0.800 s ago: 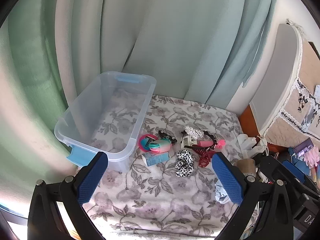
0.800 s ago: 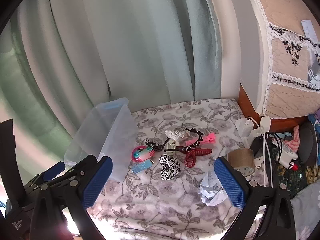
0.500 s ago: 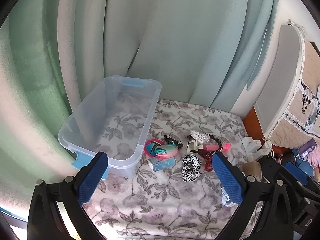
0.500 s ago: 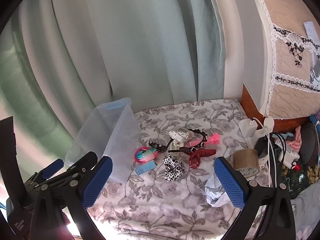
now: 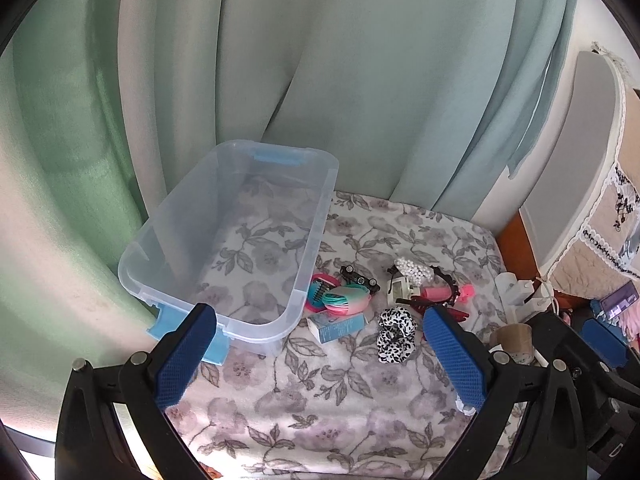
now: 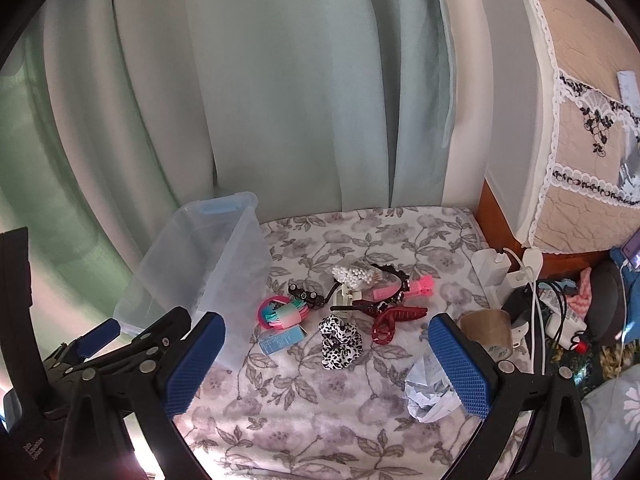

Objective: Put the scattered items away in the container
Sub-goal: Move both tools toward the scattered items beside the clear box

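**Both Grippers Open Above the Floral Surface; Items Outside the Container**

The left gripper (image 5: 320,356) and the right gripper (image 6: 326,364) both stand with jaws spread wide. Nothing sits between the blue pads (image 5: 186,356) of either tool; each hangs clear above the near part of the floral blanket (image 5: 320,408) and holds nothing.

The clear plastic container (image 5: 312,248) rests on the blanket at its left side, against the pale green curtain (image 5: 320,80). It has blue latches at both short ends. Only the blanket's pattern shows through its floor.

The scattered items lie in one cluster just right of the container's near right corner, toward the middle of the blanket:
- a pink and teal bundle of hair ties (image 6: 284,312), closest to the container wall;
- a small blue box (image 6: 280,340), just in front of the bundle;
- a black-and-white scrunchie (image 6: 340,342), right of the box;
- a dark red claw clip (image 6: 394,320), beside the scrunchie;
- a pearl hair piece (image 6: 356,272) and a pink clip (image 6: 416,288), at the far side of the cluster.

A crumpled paper (image 6: 430,396) lies near the blanket's right edge, by the right gripper's right finger. A roll of brown tape (image 6: 488,326) stands behind it.
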Demonstrator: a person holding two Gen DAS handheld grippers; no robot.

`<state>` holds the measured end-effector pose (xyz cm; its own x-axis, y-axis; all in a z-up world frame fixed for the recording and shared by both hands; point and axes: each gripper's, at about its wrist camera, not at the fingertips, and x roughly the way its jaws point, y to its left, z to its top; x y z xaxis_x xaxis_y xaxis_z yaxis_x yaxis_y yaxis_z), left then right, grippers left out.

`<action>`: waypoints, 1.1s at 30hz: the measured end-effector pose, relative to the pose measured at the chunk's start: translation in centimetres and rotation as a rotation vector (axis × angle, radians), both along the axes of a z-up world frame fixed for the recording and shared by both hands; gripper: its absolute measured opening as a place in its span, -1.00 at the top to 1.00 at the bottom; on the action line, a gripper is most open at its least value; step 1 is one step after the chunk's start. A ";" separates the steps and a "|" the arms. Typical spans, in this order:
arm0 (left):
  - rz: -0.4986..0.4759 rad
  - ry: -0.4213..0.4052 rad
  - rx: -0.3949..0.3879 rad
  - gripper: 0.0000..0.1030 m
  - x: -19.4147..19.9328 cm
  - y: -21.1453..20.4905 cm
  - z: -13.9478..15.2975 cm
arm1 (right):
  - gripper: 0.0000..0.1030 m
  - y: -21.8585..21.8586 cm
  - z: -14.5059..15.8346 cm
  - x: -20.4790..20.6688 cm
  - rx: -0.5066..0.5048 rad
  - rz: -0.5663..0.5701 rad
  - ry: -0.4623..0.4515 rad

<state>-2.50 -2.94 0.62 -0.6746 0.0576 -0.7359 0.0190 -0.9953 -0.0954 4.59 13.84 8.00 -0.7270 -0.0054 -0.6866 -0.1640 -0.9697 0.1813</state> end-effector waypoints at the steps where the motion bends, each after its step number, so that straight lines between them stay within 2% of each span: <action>1: 0.000 0.007 -0.006 -0.98 0.0 0.0 0.1 | -1.00 0.0 -0.1 -0.1 -0.003 0.000 -0.005; 15: -0.024 -0.004 -0.015 -0.98 -0.9 0.3 -0.4 | -1.00 -0.3 -0.7 -0.8 0.000 -0.022 -0.024; 20: -0.060 -0.009 -0.019 -0.99 -0.9 1.8 -1.1 | -1.00 0.4 -1.3 -0.5 -0.006 -0.030 -0.011; 24: -0.113 -0.021 -0.030 -1.00 -0.6 3.9 -2.2 | -1.00 2.1 -2.4 0.7 -0.008 -0.053 0.008; 28: -0.162 -0.020 -0.035 -1.00 -0.2 6.4 -3.9 | -1.00 4.4 -4.1 1.9 -0.030 -0.084 -0.012; 33: -0.214 -0.080 -0.044 -1.00 -0.3 8.9 -6.7 | -1.00 7.0 -6.8 2.9 -0.049 -0.102 -0.038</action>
